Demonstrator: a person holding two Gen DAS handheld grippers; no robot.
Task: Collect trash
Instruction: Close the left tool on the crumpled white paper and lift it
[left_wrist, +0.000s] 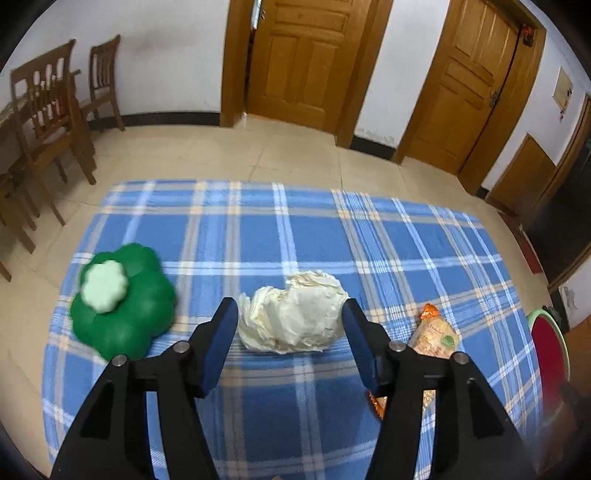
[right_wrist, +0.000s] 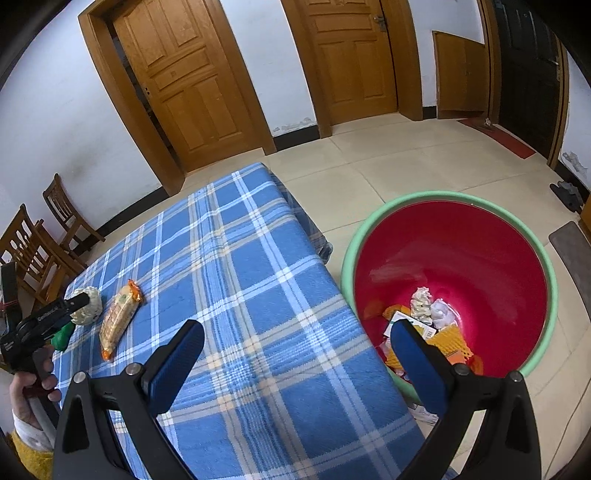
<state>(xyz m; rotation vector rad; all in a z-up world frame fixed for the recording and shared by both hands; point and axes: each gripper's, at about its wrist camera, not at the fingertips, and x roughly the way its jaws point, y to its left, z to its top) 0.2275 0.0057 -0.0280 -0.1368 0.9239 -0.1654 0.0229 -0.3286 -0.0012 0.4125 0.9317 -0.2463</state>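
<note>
The crumpled wad of white paper (left_wrist: 293, 313) lies on the table (left_wrist: 258, 229), which is covered by a blue plaid cloth. The left tool (left_wrist: 290, 319) has its two blue-padded fingers spread wide apart, one on each side of the wad; whether the pads touch the paper cannot be told, and nothing is clamped. To the left of the wad sits a green flower-shaped object (left_wrist: 125, 310) with a paler green flower-shaped piece on top (somewhat blurred in the left wrist view). To the right of the wad, just beyond the right-hand finger, lies an orange snack packet (left_wrist: 436, 334), flat on the cloth.

From the right wrist view the wad (right_wrist: 88, 304) and the snack packet (right_wrist: 120, 319) appear near the table's far left edge, with the left tool (right_wrist: 79, 300) reaching to the wad, held in the person's left hand (right_wrist: 31, 387). The right tool (right_wrist: 295, 363) is also spread wide and holds nothing; it hovers over the table's right edge, one finger above the cloth and the other above the bin. That bin (right_wrist: 517, 258), red inside with a pale green rim, stands on the tiled floor just beside the table. In its bottom lie crumpled white paper, a small carton and orange and yellow wrappers (right_wrist: 448, 338).

Beyond the table stand wooden chairs (left_wrist: 55, 122) and wooden doors (left_wrist: 303, 62) in a white wall.
</note>
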